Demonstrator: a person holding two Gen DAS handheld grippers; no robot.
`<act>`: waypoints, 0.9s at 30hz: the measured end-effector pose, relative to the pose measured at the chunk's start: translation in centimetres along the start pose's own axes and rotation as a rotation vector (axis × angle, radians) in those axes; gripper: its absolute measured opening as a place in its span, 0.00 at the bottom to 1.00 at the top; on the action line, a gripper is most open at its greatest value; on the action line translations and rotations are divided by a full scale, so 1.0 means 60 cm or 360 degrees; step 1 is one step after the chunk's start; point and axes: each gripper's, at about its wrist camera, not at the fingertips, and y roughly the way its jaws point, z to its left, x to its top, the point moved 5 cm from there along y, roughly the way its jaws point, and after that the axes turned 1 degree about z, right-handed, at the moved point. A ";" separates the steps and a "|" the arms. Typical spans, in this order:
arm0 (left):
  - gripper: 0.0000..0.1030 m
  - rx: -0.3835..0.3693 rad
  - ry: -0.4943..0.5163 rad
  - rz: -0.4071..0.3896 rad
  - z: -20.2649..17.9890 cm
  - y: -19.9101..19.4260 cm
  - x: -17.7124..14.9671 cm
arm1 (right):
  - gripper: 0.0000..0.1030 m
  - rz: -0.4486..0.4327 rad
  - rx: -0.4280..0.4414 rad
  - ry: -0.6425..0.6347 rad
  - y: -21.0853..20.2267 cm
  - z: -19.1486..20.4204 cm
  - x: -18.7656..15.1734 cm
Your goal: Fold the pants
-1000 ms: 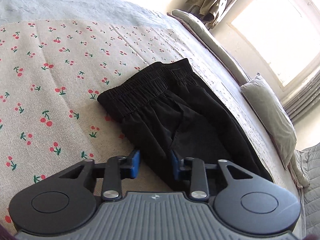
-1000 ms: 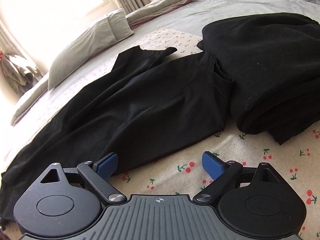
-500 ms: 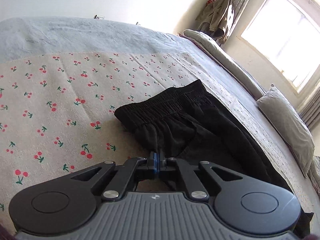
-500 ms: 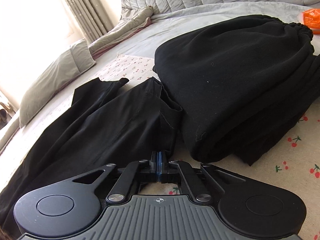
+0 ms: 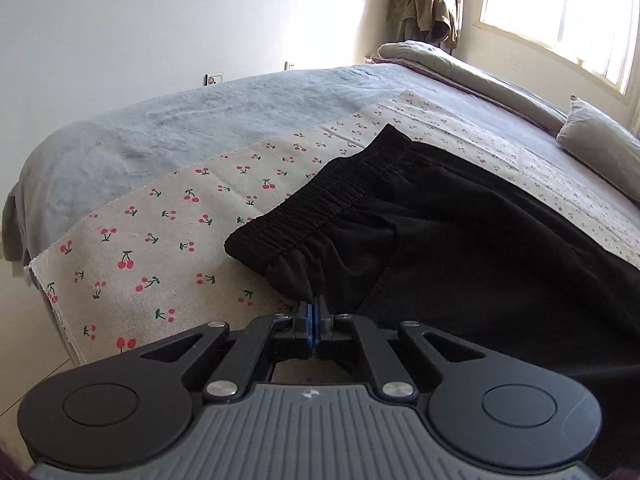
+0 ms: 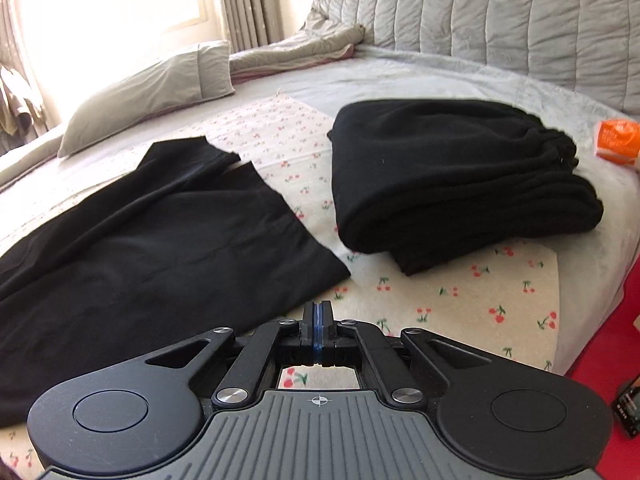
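Black pants [image 5: 460,240] lie stretched across a cherry-print cloth [image 5: 168,248] on the bed. In the left wrist view, my left gripper [image 5: 314,312] is shut on the pants' near edge just below the gathered elastic waistband [image 5: 316,204], pulling the fabric into a small peak. In the right wrist view, the pant legs [image 6: 160,240] lie flat with the hems toward the far side. My right gripper [image 6: 318,312] is shut at the near edge of the leg fabric; whether cloth is pinched between its pads is hidden.
A stack of folded black garments [image 6: 452,176] lies on the cloth right of the legs. An orange packet [image 6: 618,142] sits at the far right. Grey pillows [image 6: 152,92] and a quilted headboard [image 6: 500,20] lie beyond. The bed edge [image 5: 44,292] drops off at left.
Both grippers went from open to shut about half a second ago. Since then both have drawn back and up; the waistband side is tugged toward the left gripper, and the leg hem has separated from the folded stack.
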 end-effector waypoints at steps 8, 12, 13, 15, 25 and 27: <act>0.35 -0.0385 -0.0286 0.0197 -0.006 -0.023 -0.035 | 0.61 0.0070 0.0263 0.0358 0.027 -0.027 0.007; 0.42 -0.0627 -0.0326 0.0337 -0.050 -0.047 -0.078 | 0.61 0.0077 0.0217 0.0324 0.062 -0.013 0.026; 0.42 -0.0695 -0.0334 0.0379 -0.063 -0.051 -0.091 | 0.60 0.0061 0.0195 0.0320 0.071 -0.010 0.029; 0.43 -0.0825 -0.0326 0.0453 -0.095 -0.061 -0.117 | 0.53 0.0010 0.0163 0.0274 0.082 0.001 0.035; 0.00 -0.0940 -0.0225 0.0500 -0.212 -0.071 -0.176 | 0.01 -0.0166 -0.0022 -0.0163 0.029 0.046 0.026; 0.00 -0.0908 -0.0177 0.0474 -0.217 -0.075 -0.177 | 0.01 -0.0166 -0.0045 -0.0202 0.021 0.047 0.024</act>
